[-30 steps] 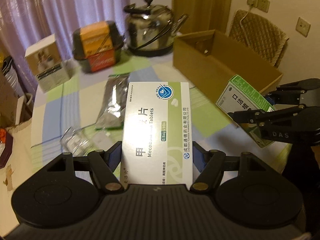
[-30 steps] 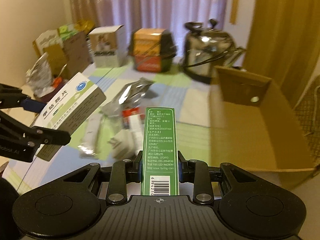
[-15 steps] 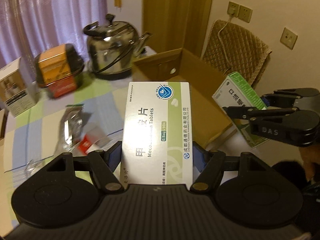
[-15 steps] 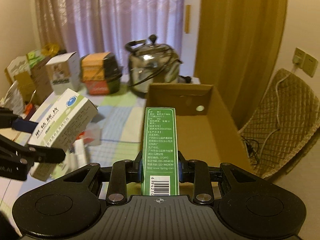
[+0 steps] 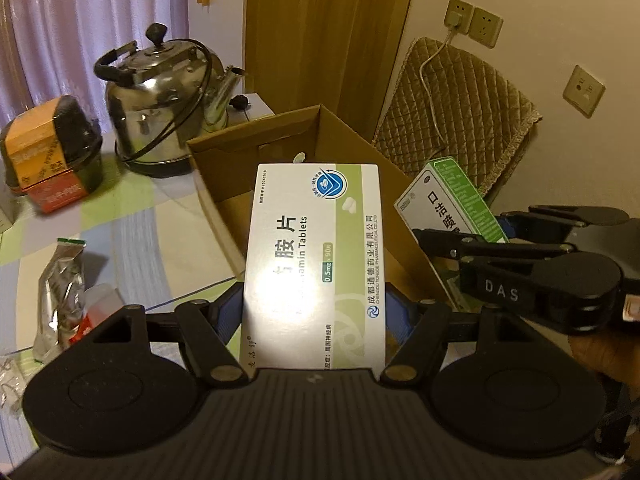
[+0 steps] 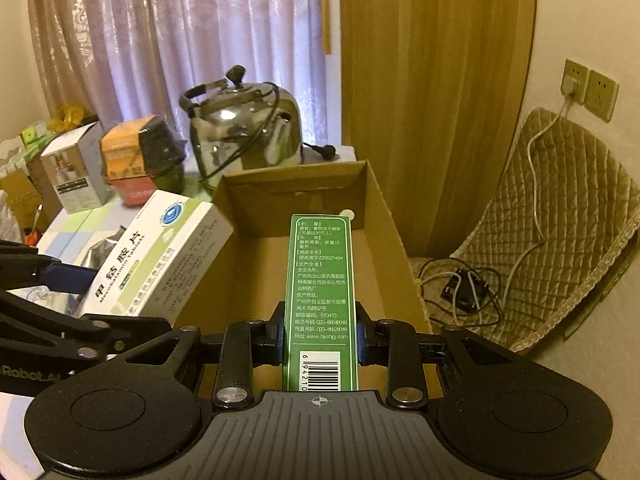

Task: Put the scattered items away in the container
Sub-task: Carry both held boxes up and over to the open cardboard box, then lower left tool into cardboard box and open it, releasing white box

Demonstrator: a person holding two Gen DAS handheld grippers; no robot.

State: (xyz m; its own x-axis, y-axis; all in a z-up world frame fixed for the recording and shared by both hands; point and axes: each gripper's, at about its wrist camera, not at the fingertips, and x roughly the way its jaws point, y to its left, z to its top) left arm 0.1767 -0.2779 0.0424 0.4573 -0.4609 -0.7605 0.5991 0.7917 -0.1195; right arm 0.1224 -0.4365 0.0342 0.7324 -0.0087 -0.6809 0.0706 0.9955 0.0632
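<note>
My left gripper (image 5: 316, 312) is shut on a white and green tablet box (image 5: 316, 268), held over the near end of the open cardboard box (image 5: 248, 148). My right gripper (image 6: 320, 340) is shut on a narrow green box (image 6: 322, 292), held above the inside of the cardboard box (image 6: 296, 188). In the left wrist view the right gripper (image 5: 460, 240) and its green box (image 5: 452, 196) hang at the cardboard box's right wall. In the right wrist view the tablet box (image 6: 160, 252) and the left gripper (image 6: 80, 300) are at the left wall.
A steel kettle (image 5: 160, 96) stands behind the cardboard box, with an orange and black container (image 5: 48, 152) to its left. A silver foil pouch (image 5: 60, 288) and small packets lie on the checked tablecloth (image 5: 132, 220). A quilted chair (image 6: 560, 220) with cables stands right of the table.
Both grippers have carried their boxes to the right, from above the table to over the cardboard box. The loose items on the cloth have slid to the left of the views.
</note>
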